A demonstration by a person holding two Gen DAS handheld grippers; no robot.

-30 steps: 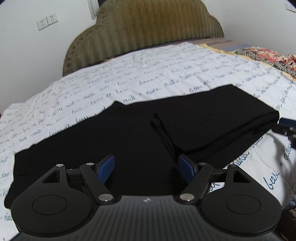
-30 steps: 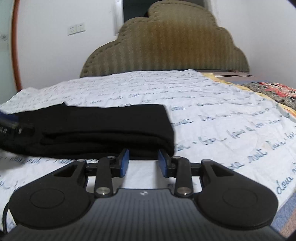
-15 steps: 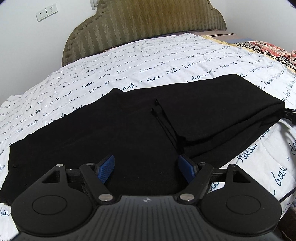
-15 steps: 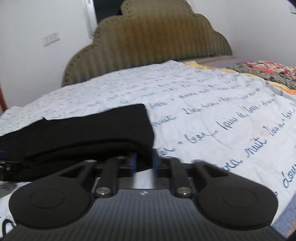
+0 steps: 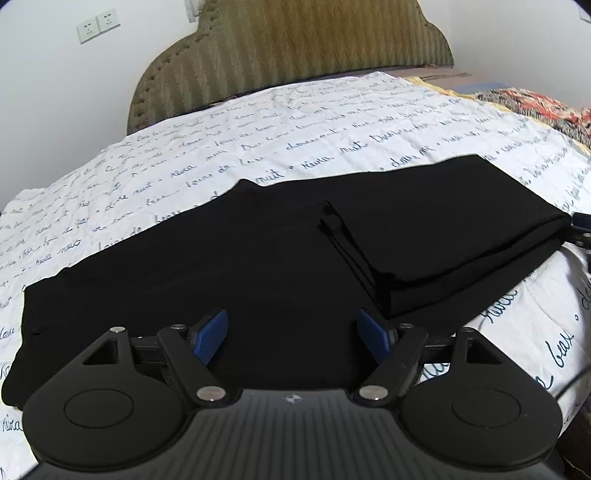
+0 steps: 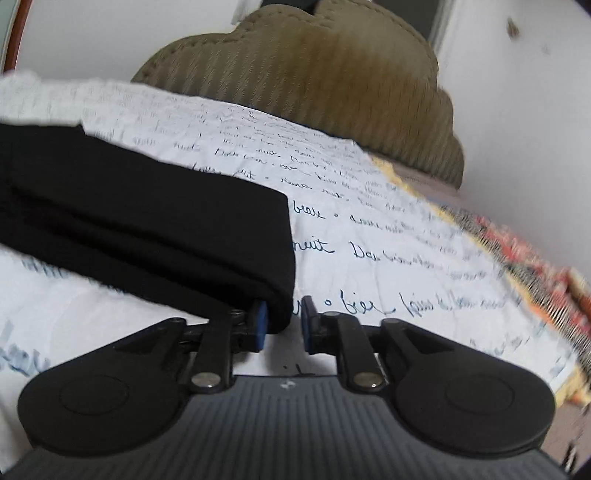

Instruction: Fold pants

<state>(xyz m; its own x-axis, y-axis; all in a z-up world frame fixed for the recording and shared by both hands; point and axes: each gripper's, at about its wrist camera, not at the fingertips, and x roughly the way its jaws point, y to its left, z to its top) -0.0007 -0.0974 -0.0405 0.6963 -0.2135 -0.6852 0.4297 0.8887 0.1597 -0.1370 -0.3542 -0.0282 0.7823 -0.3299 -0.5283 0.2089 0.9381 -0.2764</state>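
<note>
The black pants (image 5: pixel 258 280) lie flat across a bed covered by a white sheet (image 5: pixel 332 122) printed with lines of dark blue handwriting; the leg end has been folded back over the middle, so a thicker doubled part (image 5: pixel 443 229) sits on the right side of the spread, its hem edges showing as thin ridges near the centre. Behind the bed stands an olive, quilted headboard (image 5: pixel 295 48) with a scalloped top, against a white wall that carries a double wall socket (image 5: pixel 98 27) at upper left. Along the far right edge of the bed lies a patterned red, black and white cloth (image 5: pixel 535 103). Nothing rests on the pants. The script on the sheet is mostly too small or blurred to read, but in the right wrist view the words "nuit" and "bien" can be made out near the folded corner. The left claw (image 5: pixel 293 334) hangs just above the near edge of the pants with its blue pads wide apart and nothing between them. The right claw (image 6: pixel 282 326) is at the folded right-hand corner of the pants (image 6: pixel 147 229); its pads stand only a little apart and are opening, with the cloth's corner lying against the left pad (image 6: pixel 260 325) and a gap on the other side, so it grips nothing.
</note>
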